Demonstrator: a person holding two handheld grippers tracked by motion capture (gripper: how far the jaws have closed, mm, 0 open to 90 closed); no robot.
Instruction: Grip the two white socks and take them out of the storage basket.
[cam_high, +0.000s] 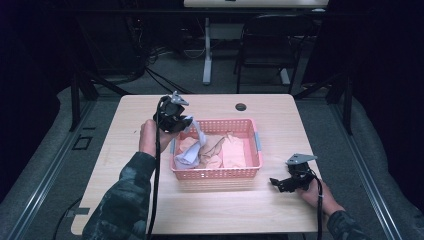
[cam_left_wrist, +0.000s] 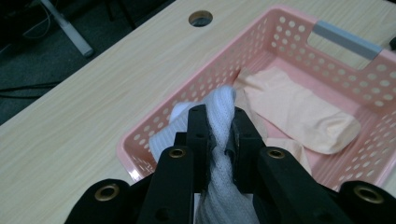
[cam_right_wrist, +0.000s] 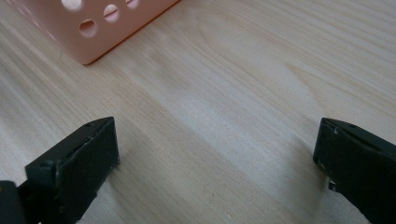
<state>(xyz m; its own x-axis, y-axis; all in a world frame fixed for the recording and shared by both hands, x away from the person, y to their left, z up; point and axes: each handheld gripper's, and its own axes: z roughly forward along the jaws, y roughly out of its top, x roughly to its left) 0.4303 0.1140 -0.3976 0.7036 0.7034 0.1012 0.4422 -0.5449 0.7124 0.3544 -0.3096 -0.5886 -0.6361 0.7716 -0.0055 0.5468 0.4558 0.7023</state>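
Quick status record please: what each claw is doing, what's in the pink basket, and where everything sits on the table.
left claw: shut on the white sock, holding it above the basket's left end
white sock: hangs from the claw, lower end down in the basket
right claw: open, nothing between the jaws, low over the table right of the basket
pink basket: mid-table, perforated walls, grey handle at one end
basket contents: peach socks lying flat, one darker tan piece
table hole: behind the basket
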